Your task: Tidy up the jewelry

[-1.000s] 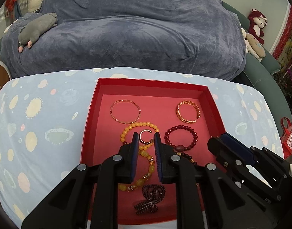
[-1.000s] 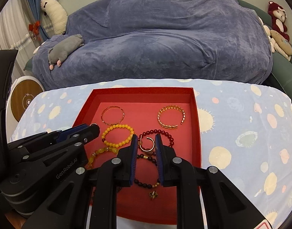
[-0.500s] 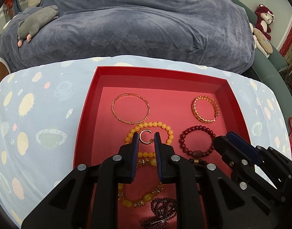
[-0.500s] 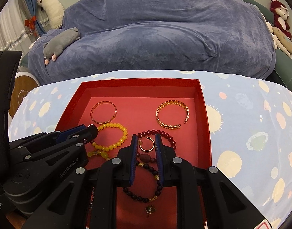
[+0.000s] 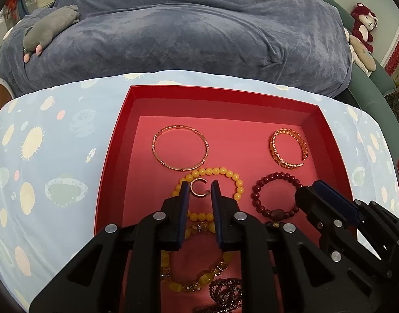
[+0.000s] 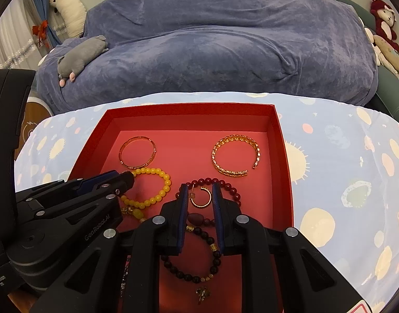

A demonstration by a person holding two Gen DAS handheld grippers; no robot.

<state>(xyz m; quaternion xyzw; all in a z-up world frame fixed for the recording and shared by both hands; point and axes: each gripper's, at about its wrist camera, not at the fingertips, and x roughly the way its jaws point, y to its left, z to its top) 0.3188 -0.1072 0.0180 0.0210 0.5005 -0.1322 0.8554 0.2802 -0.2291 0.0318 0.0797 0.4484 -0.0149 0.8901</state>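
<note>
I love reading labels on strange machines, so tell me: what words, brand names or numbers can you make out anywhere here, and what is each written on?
"GenRobot.AI": printed in grey on the black body of the left gripper, seen from the right wrist view.
"ation" (a partial word, cut off at the frame edge): on the same body, low at the left; too cut off to read whole.
The red-edged sticker at the bottom right corner is cropped: unreadable.
Nothing readable on the red tray or the jewelry.

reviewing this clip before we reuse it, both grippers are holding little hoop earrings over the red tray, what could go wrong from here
1. Each hoop earring is pinched only at its edges, so it may twist or slip out of the left gripper or right gripper.
2. A dropped hoop could land among the yellow bead bracelet or dark red bead bracelet below in the red tray and tangle.
</note>
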